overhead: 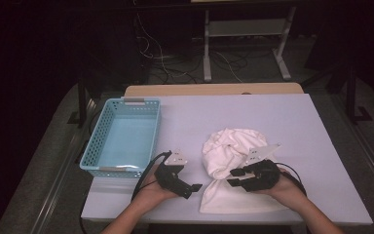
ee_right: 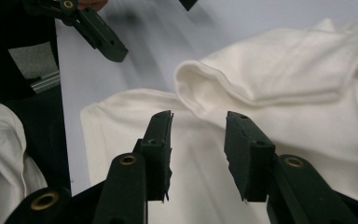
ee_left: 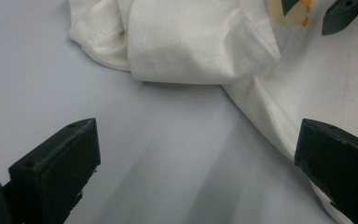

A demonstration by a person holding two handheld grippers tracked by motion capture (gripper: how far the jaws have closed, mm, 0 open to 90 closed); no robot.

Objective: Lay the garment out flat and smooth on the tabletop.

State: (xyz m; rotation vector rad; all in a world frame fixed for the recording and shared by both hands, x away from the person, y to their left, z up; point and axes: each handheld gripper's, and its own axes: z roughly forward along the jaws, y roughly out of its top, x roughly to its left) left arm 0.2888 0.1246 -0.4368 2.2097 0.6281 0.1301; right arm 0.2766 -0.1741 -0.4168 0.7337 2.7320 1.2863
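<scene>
The white garment (overhead: 233, 161) lies crumpled on the near right part of the bench (overhead: 292, 126), its upper half bunched in a mound and its lower part spread flat toward the near edge. An empty blue basket (overhead: 125, 136) sits well apart on the left. The right tongs (ee_right: 199, 140) hover just over the flat part of the cloth, jaws partly open with nothing pinched between them. The left tongs (overhead: 182, 181) rest beside the cloth's left edge, jaws spread wide over bare bench and holding nothing. The work in hand looks like folding or gathering the cloth. To do it well, I judge each pair should take one layer at an edge or corner, not a bunch from the mound. The rolled hem (ee_right: 223, 88) just ahead of the right tongs offers a firm bite; the left should slide in along the near edge.
</scene>
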